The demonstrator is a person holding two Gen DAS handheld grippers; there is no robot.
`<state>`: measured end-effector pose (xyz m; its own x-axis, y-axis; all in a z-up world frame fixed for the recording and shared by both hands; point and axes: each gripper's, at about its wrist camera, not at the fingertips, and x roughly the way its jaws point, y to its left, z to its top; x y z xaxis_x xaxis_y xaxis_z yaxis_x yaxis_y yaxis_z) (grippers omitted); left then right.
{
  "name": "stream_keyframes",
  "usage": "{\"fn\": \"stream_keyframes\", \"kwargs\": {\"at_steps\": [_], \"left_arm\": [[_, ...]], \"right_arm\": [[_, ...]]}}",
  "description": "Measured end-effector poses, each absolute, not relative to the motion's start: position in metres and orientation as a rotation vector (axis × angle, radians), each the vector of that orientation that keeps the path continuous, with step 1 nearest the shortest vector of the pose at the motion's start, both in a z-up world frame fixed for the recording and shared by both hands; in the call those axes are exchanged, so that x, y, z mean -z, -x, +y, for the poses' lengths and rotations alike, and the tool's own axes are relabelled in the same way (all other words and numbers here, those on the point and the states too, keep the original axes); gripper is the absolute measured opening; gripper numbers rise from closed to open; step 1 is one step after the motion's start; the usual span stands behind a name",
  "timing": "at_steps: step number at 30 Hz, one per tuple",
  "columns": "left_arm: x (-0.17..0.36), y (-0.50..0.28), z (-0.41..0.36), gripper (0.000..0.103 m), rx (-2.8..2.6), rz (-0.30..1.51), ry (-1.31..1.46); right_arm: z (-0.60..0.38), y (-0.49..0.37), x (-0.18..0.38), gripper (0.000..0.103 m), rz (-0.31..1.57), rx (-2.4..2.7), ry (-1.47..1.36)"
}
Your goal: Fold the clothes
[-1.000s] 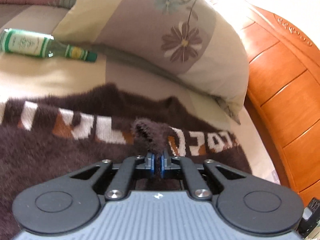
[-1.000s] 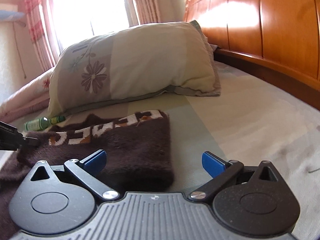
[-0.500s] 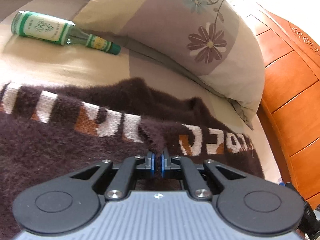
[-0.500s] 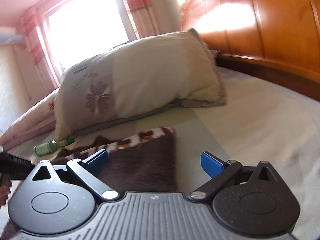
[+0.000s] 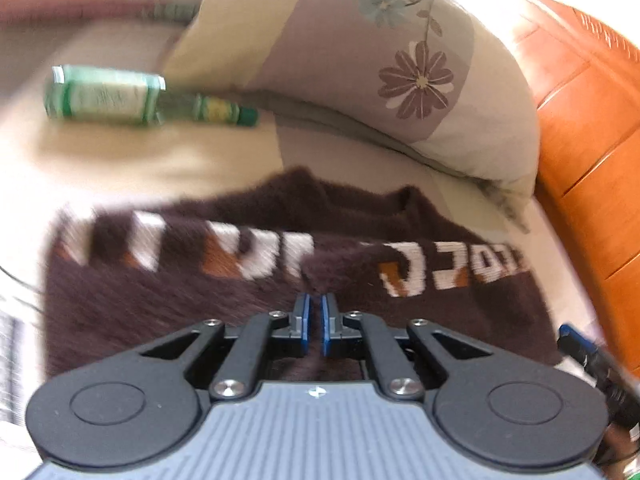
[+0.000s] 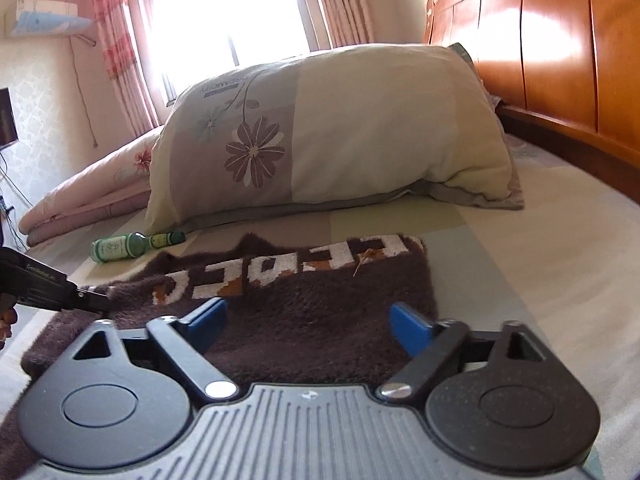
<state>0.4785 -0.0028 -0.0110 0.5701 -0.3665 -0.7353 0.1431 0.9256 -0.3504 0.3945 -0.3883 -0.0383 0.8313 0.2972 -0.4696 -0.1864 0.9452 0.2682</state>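
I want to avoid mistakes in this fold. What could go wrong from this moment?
1. The left gripper pinches only a small tuft of the brown sweater; it may slip out when pulled.
2. The right gripper, whose jaws have just been closing, is open above the sweater and may catch too little cloth.
3. The green bottle lies close to the sweater's far edge; dragged cloth might roll it.

Fuzzy brown knit sweater [image 6: 304,312], glossy varnished wood headboard [image 6: 560,52], smooth cloth pillow [image 6: 360,128], green glass bottle [image 6: 132,246]
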Motion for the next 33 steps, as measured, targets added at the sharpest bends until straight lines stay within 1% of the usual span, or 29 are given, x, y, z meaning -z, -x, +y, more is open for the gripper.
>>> {"fn": "stream_keyframes", "kwargs": {"at_steps": [1, 3, 4, 5, 7, 10, 12, 15, 19, 22, 25, 29, 30, 31, 32, 33], "left_arm": [[0.004, -0.476, -0.006, 0.005, 0.298, 0.908, 0.218], [-0.008, -0.474, -0.022, 0.008, 0.336, 0.894, 0.155], [-0.014, -0.474, -0.034, 0.015, 0.367, 0.893, 0.131], [-0.019, -0.475, -0.047, 0.023, 0.4, 0.889, 0.113], [-0.026, -0.48, -0.08, 0.032, 0.479, 0.875, 0.081], [-0.029, -0.493, -0.136, 0.035, 0.603, 0.861, 0.077], [-0.025, -0.505, -0.172, 0.04, 0.675, 0.878, 0.11], [-0.006, -0.527, -0.217, 0.04, 0.749, 0.926, 0.179], [0.035, -0.549, -0.245, 0.043, 0.74, 1.028, 0.228], [0.061, -0.56, -0.236, 0.034, 0.69, 1.033, 0.261], [0.055, -0.56, -0.219, 0.034, 0.652, 1.05, 0.362], [0.037, -0.543, -0.213, 0.053, 0.698, 1.017, 0.293], [0.04, -0.544, -0.212, 0.053, 0.672, 1.029, 0.271], [0.043, -0.545, -0.21, 0.052, 0.645, 1.04, 0.249], [0.046, -0.546, -0.208, 0.043, 0.618, 1.051, 0.228], [0.048, -0.546, -0.207, 0.043, 0.594, 1.062, 0.211]], "right_arm": [[-0.388, -0.399, 0.043, 0.064, 0.564, -0.239, -0.218], [-0.39, -0.408, 0.054, 0.051, 0.637, -0.195, -0.222], [-0.391, -0.41, 0.057, 0.049, 0.652, -0.192, -0.232], [-0.393, -0.411, 0.059, 0.049, 0.656, -0.193, -0.244], [-0.394, -0.412, 0.062, 0.049, 0.665, -0.197, -0.255], [-0.39, -0.411, 0.063, 0.049, 0.675, -0.206, -0.222], [-0.387, -0.411, 0.064, 0.05, 0.677, -0.209, -0.201], [-0.388, -0.411, 0.064, 0.05, 0.676, -0.217, -0.195], [-0.391, -0.411, 0.064, 0.05, 0.675, -0.231, -0.199], [-0.395, -0.41, 0.063, 0.05, 0.676, -0.247, -0.213], [-0.399, -0.408, 0.062, 0.05, 0.677, -0.264, -0.221], [-0.401, -0.406, 0.062, 0.05, 0.674, -0.273, -0.224], [-0.402, -0.406, 0.062, 0.05, 0.675, -0.273, -0.228], [-0.402, -0.407, 0.062, 0.05, 0.675, -0.273, -0.233], [-0.403, -0.407, 0.061, 0.05, 0.675, -0.274, -0.236], [-0.403, -0.405, 0.059, 0.05, 0.669, -0.276, -0.234]]}}
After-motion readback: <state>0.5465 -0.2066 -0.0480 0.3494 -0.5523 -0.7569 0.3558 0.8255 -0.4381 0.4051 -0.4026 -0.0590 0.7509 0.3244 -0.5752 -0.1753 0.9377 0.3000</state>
